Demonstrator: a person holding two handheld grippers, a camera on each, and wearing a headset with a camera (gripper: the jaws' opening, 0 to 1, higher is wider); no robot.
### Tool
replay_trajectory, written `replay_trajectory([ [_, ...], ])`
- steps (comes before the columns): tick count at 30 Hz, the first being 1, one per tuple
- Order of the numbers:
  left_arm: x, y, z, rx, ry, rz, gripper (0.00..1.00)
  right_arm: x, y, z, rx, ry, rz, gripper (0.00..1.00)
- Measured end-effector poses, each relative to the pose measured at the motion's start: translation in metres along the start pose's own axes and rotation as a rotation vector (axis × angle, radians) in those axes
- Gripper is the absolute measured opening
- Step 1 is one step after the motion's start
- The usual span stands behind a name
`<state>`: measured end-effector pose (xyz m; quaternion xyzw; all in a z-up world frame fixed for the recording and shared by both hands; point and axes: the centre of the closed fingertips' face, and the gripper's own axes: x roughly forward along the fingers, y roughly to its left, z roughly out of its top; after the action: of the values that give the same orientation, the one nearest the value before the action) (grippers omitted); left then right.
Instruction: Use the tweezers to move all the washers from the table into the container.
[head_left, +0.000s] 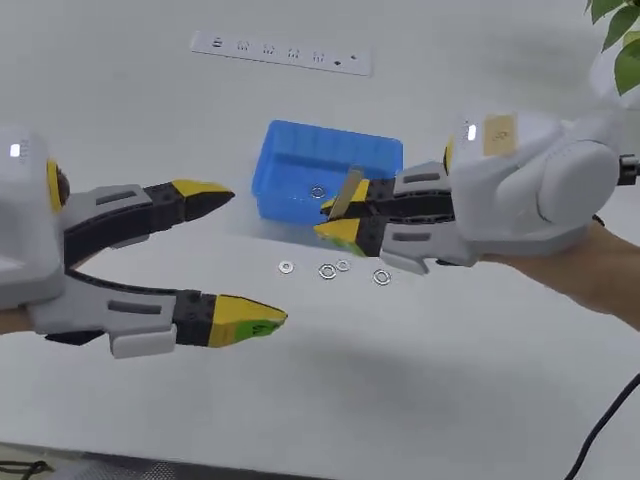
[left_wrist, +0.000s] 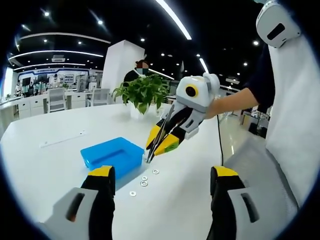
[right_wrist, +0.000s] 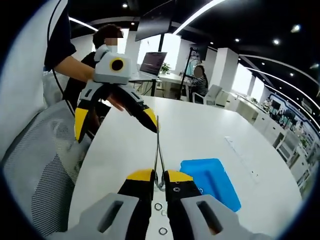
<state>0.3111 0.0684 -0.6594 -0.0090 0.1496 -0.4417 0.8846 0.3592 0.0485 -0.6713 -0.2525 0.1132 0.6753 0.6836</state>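
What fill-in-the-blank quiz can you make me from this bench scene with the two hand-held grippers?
1. The right gripper is shut on the ____.
2. The container is ____ in colour.
3. ____ washers lie on the table in front of the container.
4. The left gripper is ____ and holds nothing.

Missing words: tweezers; blue; four; open.

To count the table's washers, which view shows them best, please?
The head view: four washers lie plainly before the blue container. The left gripper view shows them smaller; the right gripper view, partly behind its jaws.
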Motion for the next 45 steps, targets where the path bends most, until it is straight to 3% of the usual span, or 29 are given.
replay_trajectory([
  [8, -0.009, -0.002, 0.002, -0.051, -0.045, 0.010, 0.92, -0.006, -0.019, 0.010, -0.048, 0.007, -0.024, 0.09],
  [19, -0.014, 0.007, -0.008, -0.044, -0.027, 0.048, 0.99, -0.005, -0.072, 0.002, -0.037, 0.028, -0.072, 0.09],
  [23, -0.016, 0.014, -0.020, 0.022, 0.038, 0.054, 0.99, 0.007, -0.089, -0.009, -0.015, 0.038, -0.066, 0.09],
  [27, -0.016, 0.017, -0.021, 0.060, 0.052, 0.054, 0.99, 0.022, -0.098, -0.027, 0.037, 0.054, -0.045, 0.09],
  [29, -0.016, 0.023, -0.023, 0.113, 0.068, 0.074, 0.99, 0.031, -0.100, -0.040, 0.041, 0.075, -0.031, 0.09],
  [33, -0.012, 0.028, -0.026, 0.124, 0.081, 0.086, 0.99, 0.045, -0.102, -0.062, 0.061, 0.107, -0.007, 0.09],
  [35, -0.012, 0.036, -0.031, 0.144, 0.108, 0.116, 0.99, 0.051, -0.102, -0.069, 0.074, 0.107, 0.001, 0.09],
  [45, -0.017, 0.048, -0.040, 0.147, 0.135, 0.155, 0.99, 0.069, -0.103, -0.092, 0.089, 0.132, 0.013, 0.09],
])
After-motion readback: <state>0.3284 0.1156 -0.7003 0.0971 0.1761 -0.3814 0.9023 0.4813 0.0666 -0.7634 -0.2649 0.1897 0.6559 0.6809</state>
